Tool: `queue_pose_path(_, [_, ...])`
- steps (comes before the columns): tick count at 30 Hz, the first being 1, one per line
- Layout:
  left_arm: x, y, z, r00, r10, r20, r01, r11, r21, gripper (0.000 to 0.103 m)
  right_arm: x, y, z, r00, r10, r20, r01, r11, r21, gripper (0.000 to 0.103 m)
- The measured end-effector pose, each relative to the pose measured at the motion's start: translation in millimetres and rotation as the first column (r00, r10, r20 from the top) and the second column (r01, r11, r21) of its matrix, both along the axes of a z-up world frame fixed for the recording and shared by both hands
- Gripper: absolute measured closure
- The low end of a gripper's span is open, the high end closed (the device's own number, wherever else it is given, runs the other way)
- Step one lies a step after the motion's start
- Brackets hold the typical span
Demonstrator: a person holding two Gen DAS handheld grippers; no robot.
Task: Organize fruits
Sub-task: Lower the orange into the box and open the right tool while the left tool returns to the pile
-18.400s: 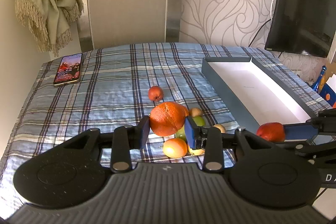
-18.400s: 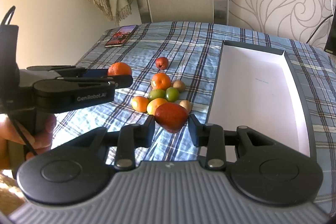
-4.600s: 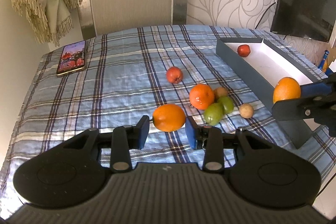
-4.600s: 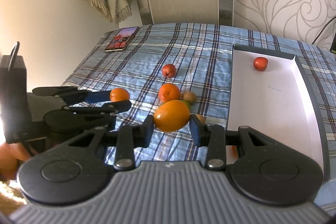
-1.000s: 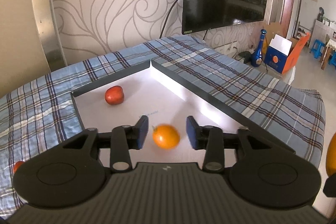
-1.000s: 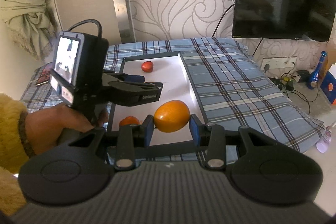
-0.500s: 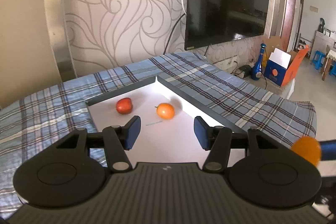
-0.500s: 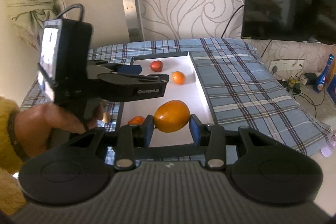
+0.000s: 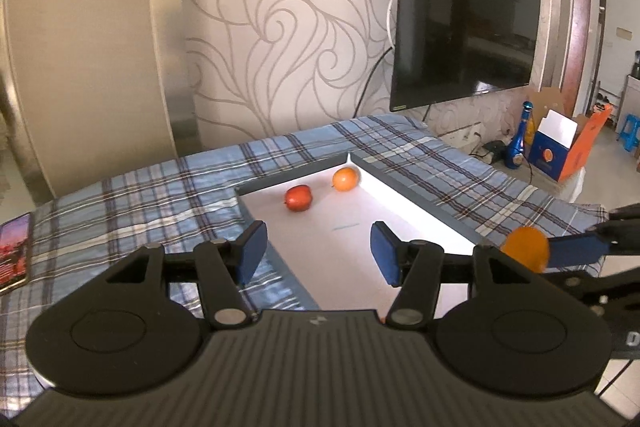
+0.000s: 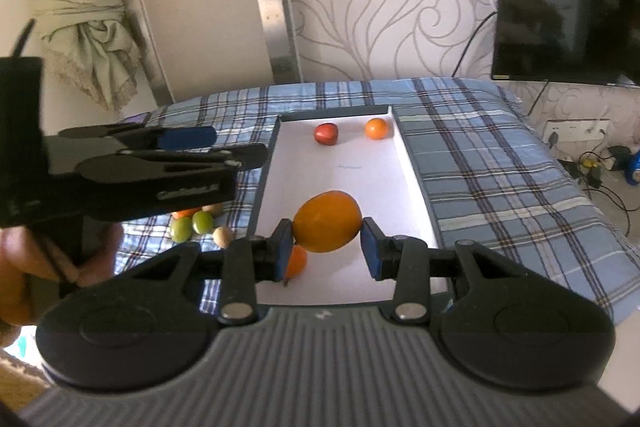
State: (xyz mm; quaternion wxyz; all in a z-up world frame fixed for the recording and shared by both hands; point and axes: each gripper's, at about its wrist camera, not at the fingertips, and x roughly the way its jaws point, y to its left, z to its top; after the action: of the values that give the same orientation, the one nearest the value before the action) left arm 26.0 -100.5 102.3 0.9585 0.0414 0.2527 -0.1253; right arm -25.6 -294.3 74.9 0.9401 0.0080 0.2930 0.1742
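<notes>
1. Left wrist view: the left gripper is seen with its blue-padded jaws standing apart and nothing between them; they have just been opening. It is held above the near part of the shallow grey-walled box with a white floor, which lies on the blue plaid bedcover. A small red apple-like fruit and a small round orange fruit are seen at the far end of the box, near each other but apart, the orange one close to the far corner. At the right edge, the right gripper is seen from the side with a large orange fruit at its blue pad. A smartphone with a lit screen lies on the cover at the far left.

2. Right wrist view: the large orange fruit is clamped between the pads of the right gripper, over the near half of the box. Another orange fruit is partly hidden behind the left pad; whether it lies inside the box cannot be told. The left gripper is seen at the left, held by a hand. Two green fruits and a pale round fruit lie on the cover beside the box.
</notes>
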Motion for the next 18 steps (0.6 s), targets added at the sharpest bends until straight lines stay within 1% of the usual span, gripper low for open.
queue_pose_path(5, [-10.9, 2.8, 0.9, 1.000, 0.028, 0.000, -0.028, 1.000, 0.003, 0.039, 5.4, 3.8, -1.7, 0.999, 0.033, -0.008, -0.033, 0.999, 0.002, 0.063])
queue_pose_path(13, [-21.6, 11.0, 1.8, 0.996, 0.084, 0.004, -0.084, 0.996, 0.001, 0.039, 15.1, 1.8, -2.5, 0.998, 0.057, -0.017, -0.057, 0.998, 0.011, 0.063])
queue_pose_path(18, [-29.0, 17.3, 2.3, 0.993, 0.117, 0.010, -0.117, 0.993, 0.013, 0.039, 22.0, 1.8, -5.8, 0.997, 0.070, -0.028, -0.069, 0.998, 0.013, 0.063])
